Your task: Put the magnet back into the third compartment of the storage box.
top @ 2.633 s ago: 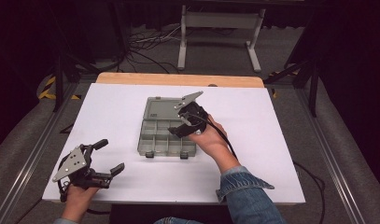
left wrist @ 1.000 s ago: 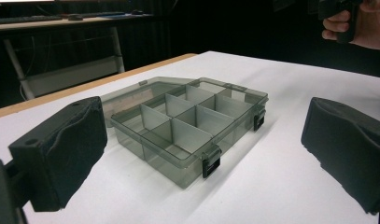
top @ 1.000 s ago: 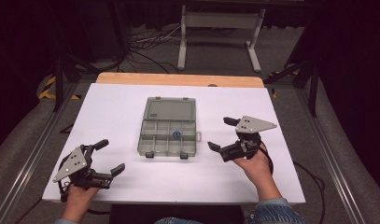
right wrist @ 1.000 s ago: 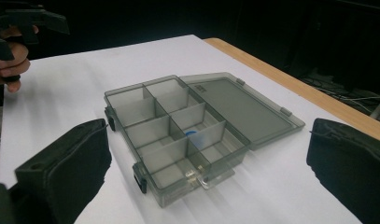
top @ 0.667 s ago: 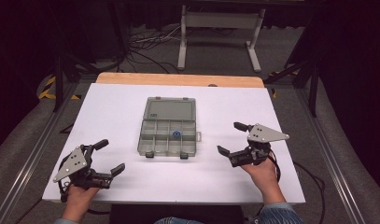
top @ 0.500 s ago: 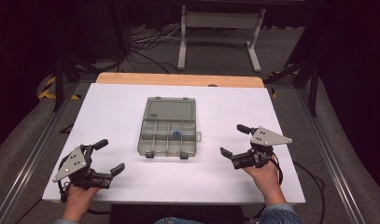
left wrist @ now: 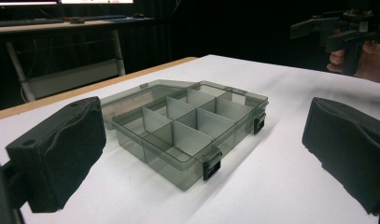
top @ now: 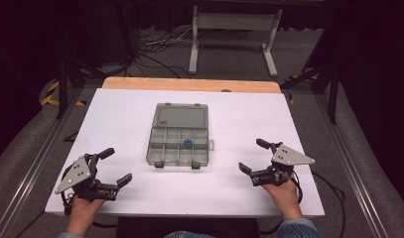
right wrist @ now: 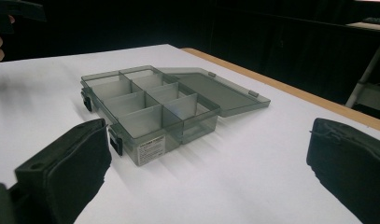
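Smoky grey translucent compartment box (top: 180, 139), small blue piece (top: 188, 144) inside, white table (top: 115, 119), black padded fingers (left wrist: 61, 144)

Organizer box (top: 179, 141) mid-table (top: 239, 193); small part (top: 188, 144) inside.

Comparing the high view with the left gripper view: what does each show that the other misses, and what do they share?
High view alone: a small blue piece in a middle compartment, and the left tongs open near the table's front left corner. Left gripper view alone: the two black latches on the box's front wall, seen side-on. Both: the open grey box with its lid laid flat on the white table, and the right tongs.
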Demonstrator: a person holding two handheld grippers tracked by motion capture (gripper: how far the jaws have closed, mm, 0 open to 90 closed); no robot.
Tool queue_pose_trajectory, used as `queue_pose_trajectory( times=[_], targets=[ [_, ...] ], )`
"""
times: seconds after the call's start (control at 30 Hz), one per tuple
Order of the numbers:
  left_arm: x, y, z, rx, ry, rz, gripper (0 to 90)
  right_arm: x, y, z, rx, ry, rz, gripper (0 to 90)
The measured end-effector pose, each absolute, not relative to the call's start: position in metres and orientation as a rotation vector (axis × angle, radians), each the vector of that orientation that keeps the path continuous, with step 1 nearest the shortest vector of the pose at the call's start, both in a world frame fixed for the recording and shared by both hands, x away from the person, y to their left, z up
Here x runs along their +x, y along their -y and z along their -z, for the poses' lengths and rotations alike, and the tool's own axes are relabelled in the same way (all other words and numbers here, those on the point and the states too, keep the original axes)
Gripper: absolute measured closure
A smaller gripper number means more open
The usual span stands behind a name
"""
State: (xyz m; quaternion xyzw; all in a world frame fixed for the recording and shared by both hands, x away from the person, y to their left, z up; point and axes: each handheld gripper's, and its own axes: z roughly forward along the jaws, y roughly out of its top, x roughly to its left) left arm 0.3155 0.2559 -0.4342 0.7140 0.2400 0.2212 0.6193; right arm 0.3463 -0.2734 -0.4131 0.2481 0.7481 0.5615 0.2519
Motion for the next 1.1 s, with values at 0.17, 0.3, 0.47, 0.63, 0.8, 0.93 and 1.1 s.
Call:
queue_pose_trajectory(
  times=[0.17,0.3,0.47,0.63,0.8,0.93,1.1],
  targets=[
    [0.316,-0.257,0.434,1.634,-0.55,-0.506,0.1,0.344,0.278,0.421,0.674,-2.014,-1.543,0.0],
    [0.316,-0.257,0.434,1.633,-0.545,-0.504,0.0,0.342,0.279,0.428,0.667,-2.014,-1.544,0.0],
    [0.315,-0.257,0.434,1.613,-0.542,-0.503,0.0,0.341,0.28,0.435,0.683,-2.02,-1.555,0.0],
    [0.315,-0.258,0.434,1.614,-0.539,-0.502,0.0,0.344,0.285,0.442,0.734,-2.02,-1.58,0.0],
    [0.315,-0.259,0.434,1.6,-0.538,-0.492,0.0,0.346,0.284,0.445,0.75,-2.039,-1.589,0.0],
    [0.315,-0.259,0.434,1.586,-0.541,-0.489,0.0,0.346,0.282,0.445,0.742,-2.043,-1.589,0.0],
    [0.315,-0.259,0.434,1.595,-0.535,-0.493,0.0,0.346,0.281,0.445,0.731,-2.037,-1.588,0.0]
  ],
)
